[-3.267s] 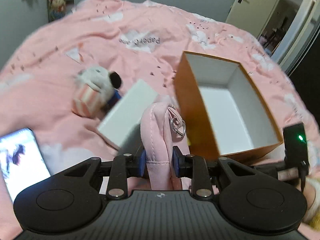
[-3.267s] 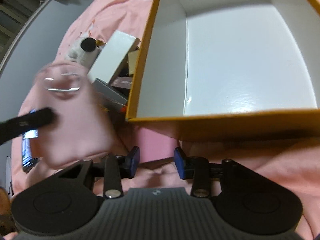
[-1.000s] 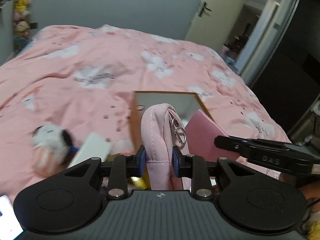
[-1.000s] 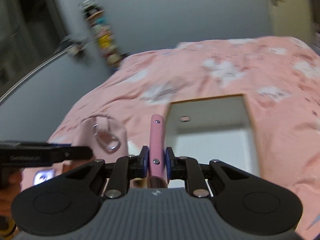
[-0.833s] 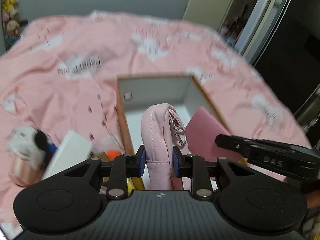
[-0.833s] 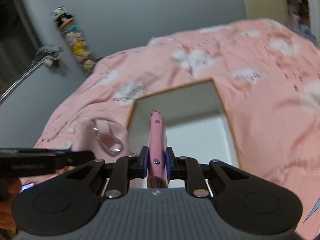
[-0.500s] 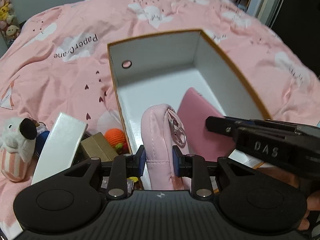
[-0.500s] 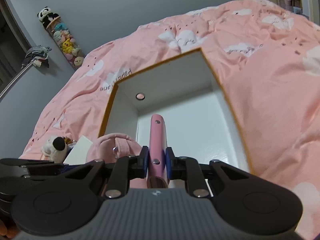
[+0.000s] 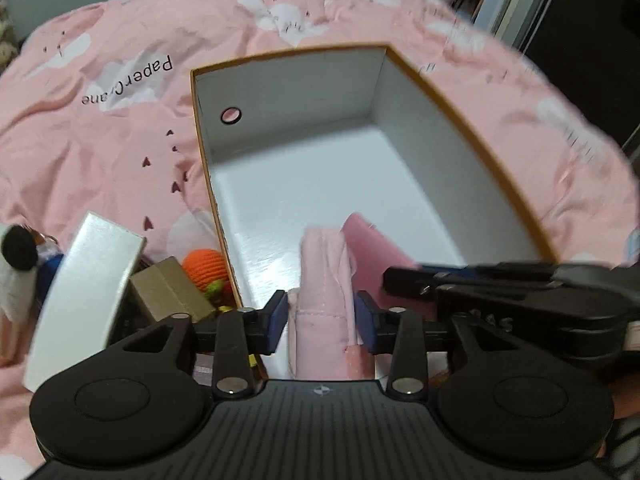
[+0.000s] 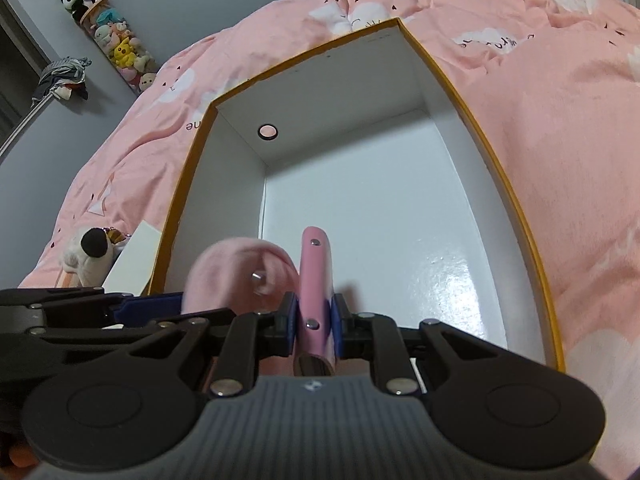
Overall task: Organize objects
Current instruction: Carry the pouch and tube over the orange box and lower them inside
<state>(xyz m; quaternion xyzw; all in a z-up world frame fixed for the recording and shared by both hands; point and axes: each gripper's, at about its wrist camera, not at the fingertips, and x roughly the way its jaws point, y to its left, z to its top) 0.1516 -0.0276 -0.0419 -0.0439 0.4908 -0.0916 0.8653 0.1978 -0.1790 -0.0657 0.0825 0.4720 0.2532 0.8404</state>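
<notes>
L gripper (image 9: 322, 316): bottom centre of L wrist view, jaws apart w/ soft pink pouch (image 9: 322, 280) standing between the blue pads; small gaps show each side, so pads look slack on it, not pinching.
Pouch: upright, blurred, low in the near end of the box; in R wrist view it sits lower left of centre (image 10: 236, 272), a bit of metal ring showing on it.
R gripper (image 10: 314, 326): bottom centre of R wrist view, jaws clamped on thin pink wallet (image 10: 316, 280), held edge-on, two studs visible on the spine.
Wallet: upright, just right of the pouch, touching or nearly so; in L wrist view it shows as a darker pink slab (image 9: 372, 256) centre-right, R gripper's black body (image 9: 520, 296) crossing in front.
Box (image 9: 460, 128): orange-rimmed, white inside, open top, fills frame centre in both views; round hole in far wall, upper left of the interior. Floor bare past the two pink items. Same box rim in R view (image 10: 500, 168).
Bedspread (image 9: 100, 152): pink w/ white clouds, "Paper Crane" print upper left of L view; box rests on it.
Left of box, lower left of L view: white carton (image 9: 84, 292), tan small box (image 9: 168, 292), orange knitted ball (image 9: 204, 264), plush toy (image 9: 16, 276) at frame edge.
Wall, upper left of R view: hanging column of plush toys (image 10: 108, 36).
</notes>
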